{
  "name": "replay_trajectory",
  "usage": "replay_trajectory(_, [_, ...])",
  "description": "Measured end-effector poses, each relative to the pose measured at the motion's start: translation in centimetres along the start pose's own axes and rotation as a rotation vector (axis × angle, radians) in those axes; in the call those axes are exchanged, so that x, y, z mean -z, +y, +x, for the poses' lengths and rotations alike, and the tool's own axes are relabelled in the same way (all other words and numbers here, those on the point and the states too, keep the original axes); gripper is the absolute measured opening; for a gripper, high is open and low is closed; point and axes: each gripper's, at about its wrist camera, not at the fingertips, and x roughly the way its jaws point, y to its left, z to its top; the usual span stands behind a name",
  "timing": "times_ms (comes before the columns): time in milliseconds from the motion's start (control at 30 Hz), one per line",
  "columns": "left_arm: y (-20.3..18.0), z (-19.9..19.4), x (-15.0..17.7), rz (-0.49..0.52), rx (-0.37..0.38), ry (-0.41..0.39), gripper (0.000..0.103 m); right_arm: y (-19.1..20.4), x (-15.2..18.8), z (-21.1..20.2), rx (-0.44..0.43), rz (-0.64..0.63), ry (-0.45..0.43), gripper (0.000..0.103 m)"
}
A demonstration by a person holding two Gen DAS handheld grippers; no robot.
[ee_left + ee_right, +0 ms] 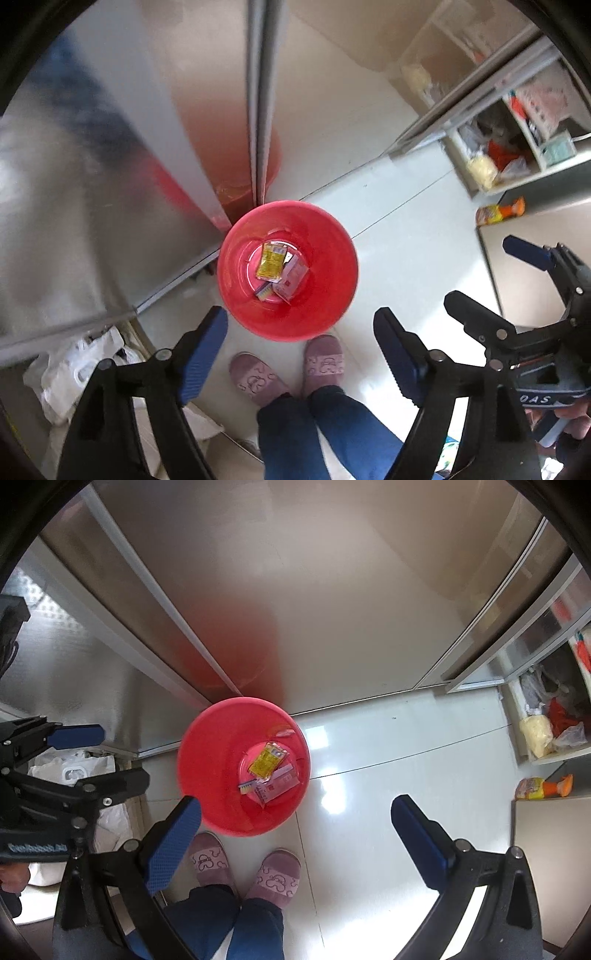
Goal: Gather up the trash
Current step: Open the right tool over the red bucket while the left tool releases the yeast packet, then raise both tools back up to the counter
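Note:
A red trash bin (317,306) stands on the white floor against a steel cabinet; it also shows in the right wrist view (210,775). At its bottom lie a yellow packet (271,259), a pink wrapper (291,280) and a small blue-bristled brush (246,785). My left gripper (301,341) hangs open and empty high above the bin's near rim. My right gripper (295,821) is open and empty too, above the floor just right of the bin. Each gripper shows in the other's view, the right one (491,273) and the left one (107,753).
The person's feet in pink slippers (288,369) stand just before the bin. White plastic bags (74,768) lie at the left. An orange spray bottle (543,786) lies on the floor at right, below open shelves (517,155) with bags. Steel cabinet doors (314,590) rise behind.

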Motion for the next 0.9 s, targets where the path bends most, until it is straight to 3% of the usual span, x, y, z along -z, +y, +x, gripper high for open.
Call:
replay_trajectory(133, [-0.4, -4.7, 0.6, -0.02, -0.027, -0.054, 0.085, 0.0, -0.4, -3.8, 0.001, 0.006, -0.004, 0.102])
replay_trajectory(367, [-1.5, -13.6, 1.2, -0.002, -0.093, -0.14, 0.103, 0.4, -1.2, -11.9, -0.006, 0.002, -0.06, 0.102])
replay_trajectory(600, [-2.1, -21.6, 1.2, -0.031, -0.109, -0.168, 0.103, 2.1, -2.7, -19.8, -0.025, -0.043, -0.114, 0.102])
replay_trajectory(900, [-2.1, -33.7, 1.8, -0.077, -0.165, -0.286, 0.103, 4.9, -5.6, -29.7, -0.08, -0.136, -0.207, 0.102])
